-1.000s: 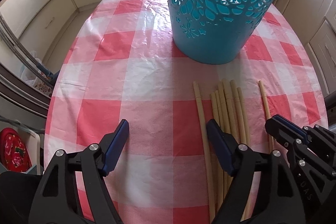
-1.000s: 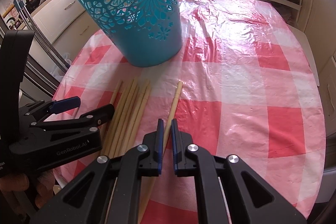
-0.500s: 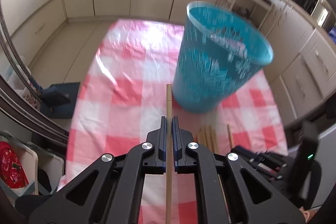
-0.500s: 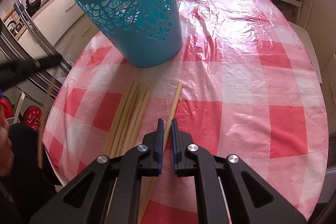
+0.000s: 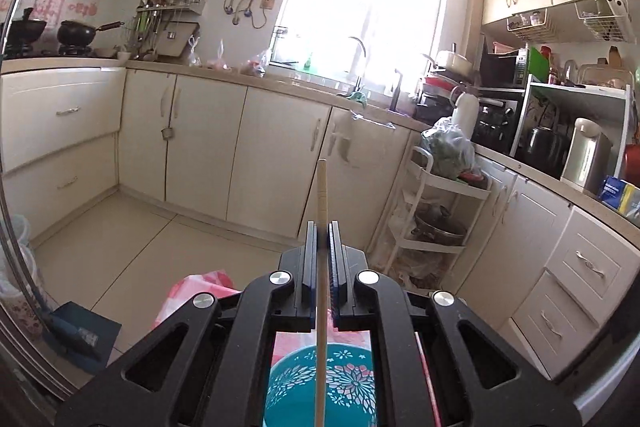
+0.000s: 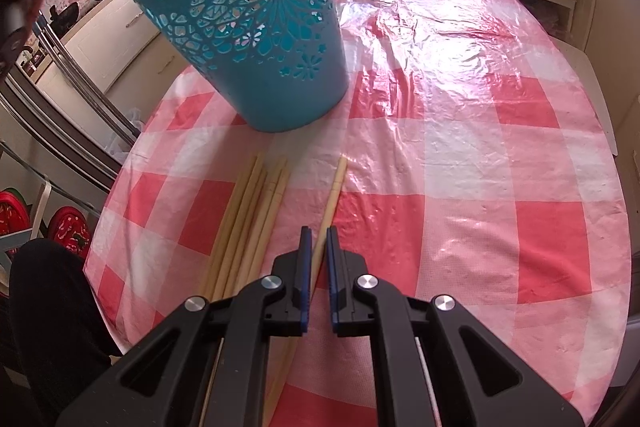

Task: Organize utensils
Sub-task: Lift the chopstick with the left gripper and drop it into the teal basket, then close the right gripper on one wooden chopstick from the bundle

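Chopstick (image 5: 322,211) clamped in left gripper (image 5: 321,251), jaws pinched tight on it, tip at 12 o'clock, raised above basket (image 5: 320,383), which shows under the gripper at 6. Right gripper (image 6: 316,255) jaws together on lone stick (image 6: 334,187) lying on the worktop (image 6: 460,167); bundle (image 6: 248,211) just beside at 9, basket (image 6: 248,27) at 11. Risks: the stick is gripped near one end, so it may pivot or hit the rim going in. Cut-out wall could snag the tip. Right lift may nudge the bundle.
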### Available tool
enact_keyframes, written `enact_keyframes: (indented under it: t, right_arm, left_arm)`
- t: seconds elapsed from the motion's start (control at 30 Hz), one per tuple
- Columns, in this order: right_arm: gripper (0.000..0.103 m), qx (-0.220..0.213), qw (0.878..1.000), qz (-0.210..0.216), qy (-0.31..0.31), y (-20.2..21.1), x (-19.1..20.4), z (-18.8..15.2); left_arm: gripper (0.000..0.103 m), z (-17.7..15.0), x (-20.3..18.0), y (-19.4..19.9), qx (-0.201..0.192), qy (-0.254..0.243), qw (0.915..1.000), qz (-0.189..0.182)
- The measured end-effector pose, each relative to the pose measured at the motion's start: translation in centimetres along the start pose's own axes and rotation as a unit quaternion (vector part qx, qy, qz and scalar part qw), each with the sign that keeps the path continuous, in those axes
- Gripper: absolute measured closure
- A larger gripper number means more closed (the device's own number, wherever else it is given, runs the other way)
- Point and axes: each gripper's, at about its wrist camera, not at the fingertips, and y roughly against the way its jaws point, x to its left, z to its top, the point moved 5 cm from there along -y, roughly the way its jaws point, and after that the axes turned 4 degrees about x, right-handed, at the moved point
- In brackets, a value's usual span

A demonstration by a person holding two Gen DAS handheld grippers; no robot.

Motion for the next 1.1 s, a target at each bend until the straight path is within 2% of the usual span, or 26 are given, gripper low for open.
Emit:
enact_keyframes:
  t: [0.2, 0.37, 0.4, 0.47, 0.5, 0.53, 0.73, 0.8, 0.93, 1.1]
  right_arm:
    - [0.095, 0.0, 1.0, -0.006, 0.008, 0.0, 0.1, 0.0]
    - [0.095, 0.002, 1.0, -0.004, 0.007, 0.0, 0.1, 0.0]
    - [0.095, 0.003, 1.0, -0.003, 0.006, 0.0, 0.1, 0.1]
    - [0.095, 0.004, 1.0, -0.003, 0.005, 0.0, 0.0, 0.0]
    - [0.095, 0.004, 1.0, -0.004, 0.006, 0.0, 0.0, 0.0]
    - [0.095, 0.004, 1.0, -0.005, 0.007, 0.0, 0.0, -0.1]
    - [0.096, -0.01, 0.998, -0.04, 0.043, -0.1, 1.0, -0.2]
    - [0.096, -0.009, 0.997, -0.048, 0.053, -0.1, 1.2, -0.3]
    - [0.098, -0.011, 1.0, -0.01, 0.018, 1.5, 0.8, -0.2]
    - [0.098, -0.059, 0.995, 0.07, -0.029, 7.5, 0.9, 1.8]
  left_arm:
    - [0.098, -3.3, 0.0, -3.3, 0.029, -0.012, 0.9989, 0.033]
    - [0.094, -6.6, 1.2, -4.0, 0.087, -0.036, 0.994, 0.055]
    - [0.088, -7.1, 1.6, -3.8, 0.097, -0.038, 0.9928, 0.059]
    - [0.067, -7.6, 2.5, -2.9, 0.104, -0.04, 0.9912, 0.071]
    - [0.053, -7.7, 3.0, -2.2, 0.102, -0.039, 0.991, 0.077]
    - [0.045, -7.7, 3.5, -1.4, 0.097, -0.038, 0.9909, 0.085]
    - [0.029, -7.8, 6.7, 3.3, 0.094, -0.031, 0.9903, 0.098]
    - [0.027, -8.3, 8.3, 4.9, 0.096, -0.024, 0.9897, 0.104]
    - [0.026, -9.5, 11.2, 7.3, 0.099, -0.015, 0.9878, 0.12]
    - [0.024, -11.4, 14.6, 8.8, 0.106, -0.001, 0.9841, 0.142]
